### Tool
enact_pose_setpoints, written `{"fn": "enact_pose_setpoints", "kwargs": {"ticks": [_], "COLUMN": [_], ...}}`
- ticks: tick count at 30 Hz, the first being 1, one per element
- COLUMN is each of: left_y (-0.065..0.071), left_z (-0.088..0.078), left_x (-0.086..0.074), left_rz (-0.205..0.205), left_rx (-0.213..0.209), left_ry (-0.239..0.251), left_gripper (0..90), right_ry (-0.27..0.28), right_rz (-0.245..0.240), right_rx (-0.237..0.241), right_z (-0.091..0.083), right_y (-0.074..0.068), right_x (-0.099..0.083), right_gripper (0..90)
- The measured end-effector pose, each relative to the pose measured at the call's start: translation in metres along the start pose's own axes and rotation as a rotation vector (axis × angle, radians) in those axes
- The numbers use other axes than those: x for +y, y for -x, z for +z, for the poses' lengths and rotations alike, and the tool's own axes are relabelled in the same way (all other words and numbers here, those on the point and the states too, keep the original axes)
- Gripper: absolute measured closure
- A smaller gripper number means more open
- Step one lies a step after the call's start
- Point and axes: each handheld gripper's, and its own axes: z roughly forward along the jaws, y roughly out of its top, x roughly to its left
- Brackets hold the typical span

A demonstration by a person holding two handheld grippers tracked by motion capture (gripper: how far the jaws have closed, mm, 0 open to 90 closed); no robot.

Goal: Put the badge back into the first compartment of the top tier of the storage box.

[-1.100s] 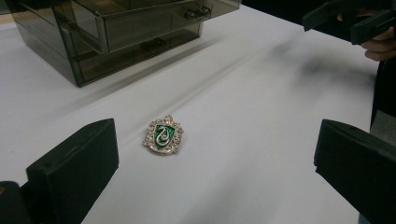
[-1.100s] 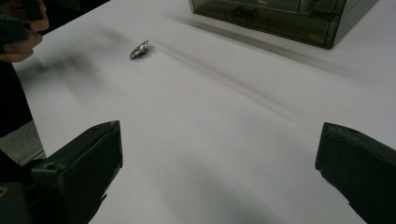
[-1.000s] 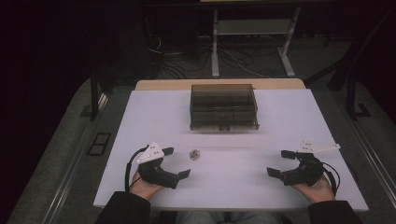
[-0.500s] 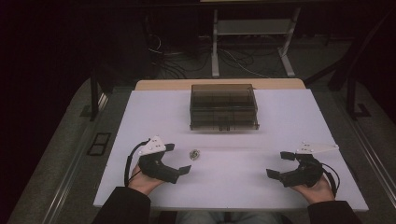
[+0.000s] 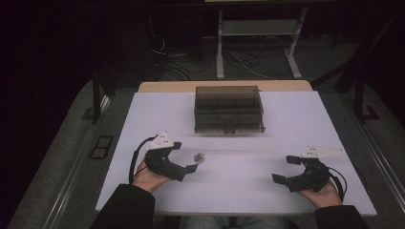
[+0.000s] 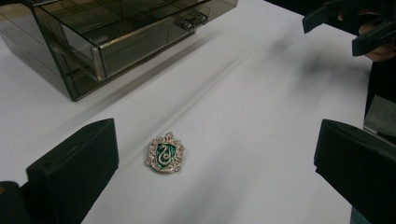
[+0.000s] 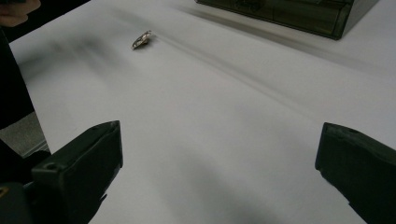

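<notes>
Badge [image 6: 165,154] between open left gripper [image 6: 215,163] jaws

In the high view the crest pin [image 5: 198,157] is too small to read its design. The left gripper view cuts off the smoked plastic box [image 6: 107,37] at the top edge. The right gripper view shows the pin [image 7: 141,40] edge-on, face hidden.

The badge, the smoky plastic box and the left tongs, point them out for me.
badge [image 6: 165,154], left gripper view, on its green middle.
smoky plastic box [image 5: 228,98], high view, on its lid.
left tongs [image 5: 185,156], high view, midway between the two tips.
</notes>
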Motion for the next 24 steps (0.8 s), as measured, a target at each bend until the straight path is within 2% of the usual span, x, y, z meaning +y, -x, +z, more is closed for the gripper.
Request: {"fn": "enact_pose_setpoints", "kwargs": {"ticks": [8, 13, 24], "left_y": [-0.005, -0.009, -0.015], "left_z": [0.005, 0.009, 0.021], "left_x": [0.011, 0.017, 0.021], "left_rz": [0.02, 0.02, 0.025], "left_rx": [-0.004, -0.007, -0.017], "left_ry": [-0.042, -0.052, -0.097], "left_gripper": [0.0, 0.0, 0.0], "right_ry": [-0.002, -0.003, -0.003], "right_rz": [-0.002, 0.0, -0.002], "right_rx": [0.0, 0.0, 0.0], "right_z": [0.0, 0.0, 0.0], "right_y": [0.0, 0.0, 0.0], "right_x": [0.0, 0.0, 0.0], "right_gripper": [0.5, 0.5, 0.5]}}
